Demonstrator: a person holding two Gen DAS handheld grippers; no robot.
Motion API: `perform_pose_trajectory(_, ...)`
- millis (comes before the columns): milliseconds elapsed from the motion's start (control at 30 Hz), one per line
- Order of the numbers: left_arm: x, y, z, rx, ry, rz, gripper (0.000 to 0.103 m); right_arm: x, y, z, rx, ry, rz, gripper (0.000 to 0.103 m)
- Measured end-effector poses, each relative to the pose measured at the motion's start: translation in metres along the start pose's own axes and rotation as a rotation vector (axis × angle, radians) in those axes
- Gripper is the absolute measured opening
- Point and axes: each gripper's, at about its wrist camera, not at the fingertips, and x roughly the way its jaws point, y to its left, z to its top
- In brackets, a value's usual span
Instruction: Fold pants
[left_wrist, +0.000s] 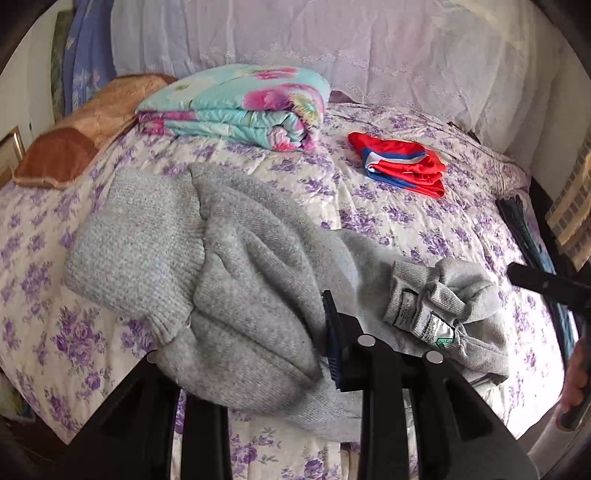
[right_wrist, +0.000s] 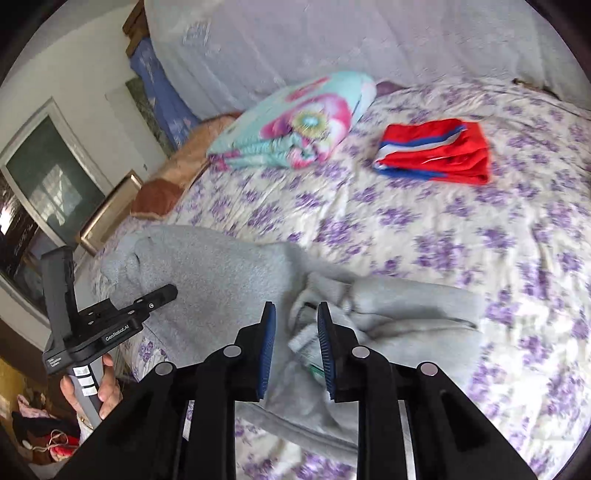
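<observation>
Grey knit pants (left_wrist: 236, 266) lie bunched on the purple-flowered bedspread (left_wrist: 388, 206). Their waistband with white labels (left_wrist: 424, 306) is turned out at the right. My left gripper (left_wrist: 325, 332) has the grey fabric draped over it; only its right blue pad (left_wrist: 332, 339) shows, and the left finger is hidden under the cloth. In the right wrist view the pants (right_wrist: 229, 273) lie below my right gripper (right_wrist: 295, 325), which is open and empty just above the waistband labels (right_wrist: 306, 343). The left gripper's body (right_wrist: 110, 321) shows at the left, held by a hand.
A folded floral quilt (left_wrist: 240, 107) and a folded red, white and blue garment (left_wrist: 402, 164) lie further back on the bed. A brown pillow (left_wrist: 74, 144) is at the left. A white lace curtain (left_wrist: 332, 44) hangs behind. The bed's edge is at the right.
</observation>
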Motion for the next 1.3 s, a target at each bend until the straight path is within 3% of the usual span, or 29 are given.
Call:
perform_pose_trajectory(100,-0.011,-0.058,0.006,0.134,-0.027,0.032,0.027,-0.054,-0.049,-0.023,0.092,-0.096,-0.035,0.028)
perform_pose_trajectory(200,-0.01,-0.13,0.003,0.289,-0.022,0.04,0.027,-0.082,-0.093,-0.057,0.188,-0.149,-0.052,0.028)
perform_pose_trajectory(267,0.0,-0.178,-0.007,0.389,0.009,0.029,0.027,-0.088,-0.116,-0.081,0.241,-0.159,-0.05,0.028)
perform_pose_trajectory(333,0.024,-0.217,-0.021,0.462,0.09,0.016,0.028,-0.083,-0.134,-0.101,0.287,-0.153,-0.05,0.028)
perform_pose_trajectory(400,0.068,-0.246,-0.037,0.526,0.234,-0.011,0.04,-0.068,-0.146,-0.115,0.331,-0.126,-0.045,0.028)
perform_pose_trajectory(433,0.087,-0.256,-0.045,0.556,0.276,-0.005,0.052,-0.061,-0.153,-0.121,0.357,-0.106,-0.041,0.028)
perform_pose_trajectory(500,0.087,-0.271,-0.058,0.623,0.221,0.077,0.056,-0.05,-0.161,-0.13,0.385,-0.077,-0.043,0.028)
perform_pose_trajectory(533,0.076,-0.274,-0.059,0.643,0.209,0.06,0.056,-0.048,-0.163,-0.133,0.387,-0.071,-0.045,0.028)
perform_pose_trajectory(633,0.035,-0.257,-0.05,0.597,0.217,-0.131,0.058,-0.05,-0.166,-0.133,0.391,-0.074,-0.05,0.028)
perform_pose_trajectory(767,-0.012,-0.216,-0.032,0.492,0.151,-0.241,0.068,-0.06,-0.153,-0.118,0.353,-0.117,-0.041,0.028)
perform_pose_trajectory(867,-0.013,-0.184,-0.014,0.389,0.118,-0.208,0.068,-0.066,-0.126,-0.095,0.287,-0.136,0.018,0.028)
perform_pose_trajectory(933,0.0,-0.16,-0.001,0.293,0.144,-0.199,0.067,-0.066,-0.101,-0.073,0.214,-0.141,0.03,0.028)
perform_pose_trajectory(1000,0.016,-0.14,0.009,0.209,0.185,-0.268,0.059,-0.063,-0.077,-0.051,0.135,-0.137,0.03,0.028)
perform_pose_trajectory(1067,0.022,-0.135,0.007,0.18,0.207,-0.337,0.059,-0.052,-0.061,-0.032,0.09,-0.118,0.028,0.028)
perform_pose_trajectory(1167,0.034,-0.148,0.003,0.181,0.21,-0.381,0.059,-0.027,-0.058,-0.018,0.072,-0.073,-0.057,0.028)
perform_pose_trajectory(1300,0.073,-0.154,-0.005,0.18,0.263,-0.292,0.059,0.017,-0.092,-0.044,0.162,0.09,-0.155,0.025)
